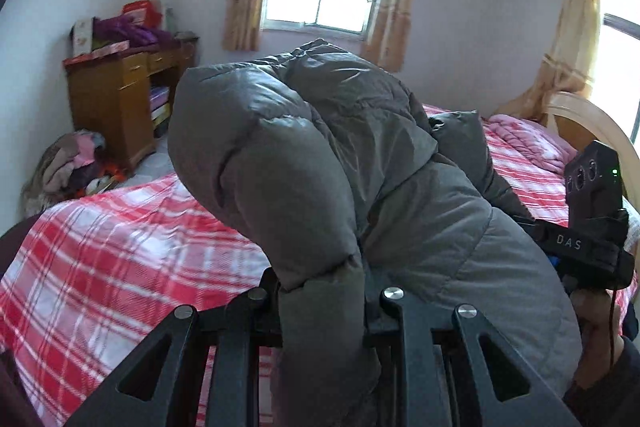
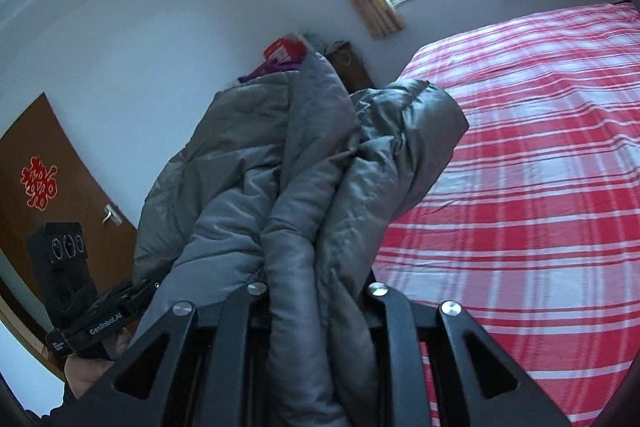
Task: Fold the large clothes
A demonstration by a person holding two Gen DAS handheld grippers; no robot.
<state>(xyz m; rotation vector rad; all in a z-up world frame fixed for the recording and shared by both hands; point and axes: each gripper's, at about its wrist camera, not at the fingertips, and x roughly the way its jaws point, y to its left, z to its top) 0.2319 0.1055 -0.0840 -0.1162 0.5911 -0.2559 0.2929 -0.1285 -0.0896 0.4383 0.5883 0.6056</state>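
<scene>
A bedroom with pale walls and curtained windows, and below me a bed (image 1: 120,235) under a red-and-white plaid sheet. I have the grey puffer jacket (image 1: 320,155) lifted clear above the near edge of the bed, bunched between both tools. My left claw (image 1: 322,301) is clenched on a thick fold of it, and my right claw (image 2: 316,291) is clenched on another fold, the two close together. To do this step well, I'd judge I should spread my hands apart so the jacket hangs open, then lay it flat toward the bed's middle before folding; gripped this close it will land as a lump. Its long axis runs up and away from each claw, arching over, with one quilted end drooping down toward the sheet. Which end is collar or hem I cannot tell
</scene>
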